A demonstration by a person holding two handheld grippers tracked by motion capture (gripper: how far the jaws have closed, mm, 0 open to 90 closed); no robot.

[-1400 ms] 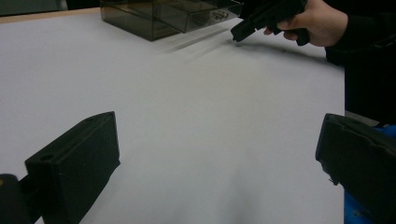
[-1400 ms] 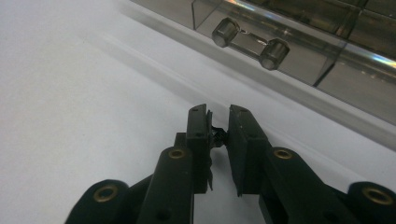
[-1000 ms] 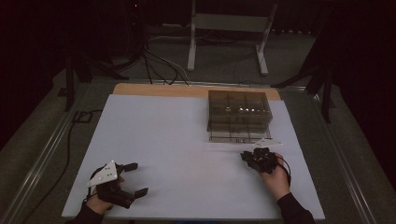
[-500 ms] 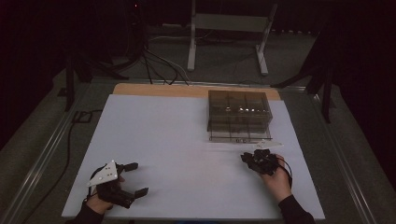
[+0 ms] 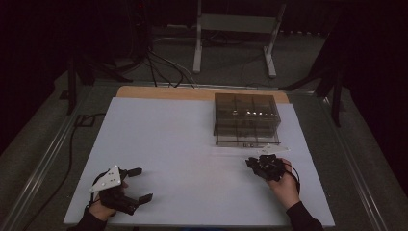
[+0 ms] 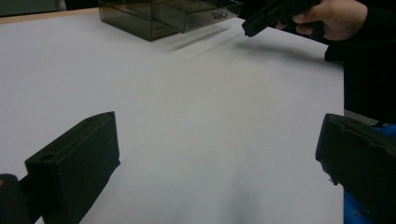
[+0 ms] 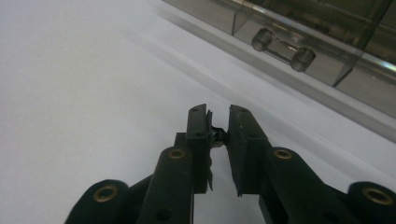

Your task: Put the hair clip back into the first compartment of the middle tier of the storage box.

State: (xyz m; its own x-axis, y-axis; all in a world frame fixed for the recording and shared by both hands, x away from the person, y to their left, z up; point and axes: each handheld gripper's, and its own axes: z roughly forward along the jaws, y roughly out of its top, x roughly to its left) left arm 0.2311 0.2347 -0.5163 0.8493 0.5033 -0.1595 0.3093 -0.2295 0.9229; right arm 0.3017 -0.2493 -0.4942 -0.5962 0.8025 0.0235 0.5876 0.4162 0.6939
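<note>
Broad white table top (image 5: 192, 149) with a bare wooden strip along its far edge, dim room around it. Smoky transparent plastic box (image 5: 246, 119), divided into compartments, standing on the far right part of the white surface; small clear handle on its near face (image 7: 282, 48) seen close up from the right gripper view. Left gripper (image 5: 139, 184), black with a grey three-cornered plate on top, held low at the near left corner of the table, well apart from the box; jaws spread wide, nothing between them, only bare white surface in the gap from the left gripper view (image 6: 219, 154). Right gripper (image 5: 254, 163), black, held in the right hand (image 5: 284, 185) just in front of the box's near face, pointing toward it; jaws nearly together with a narrow gap (image 7: 218, 140), a tiny dark object (image 7: 216, 134) sitting between the pads, too small to tell what or whether truly clamped. Black sleeve at the right wrist.
</note>
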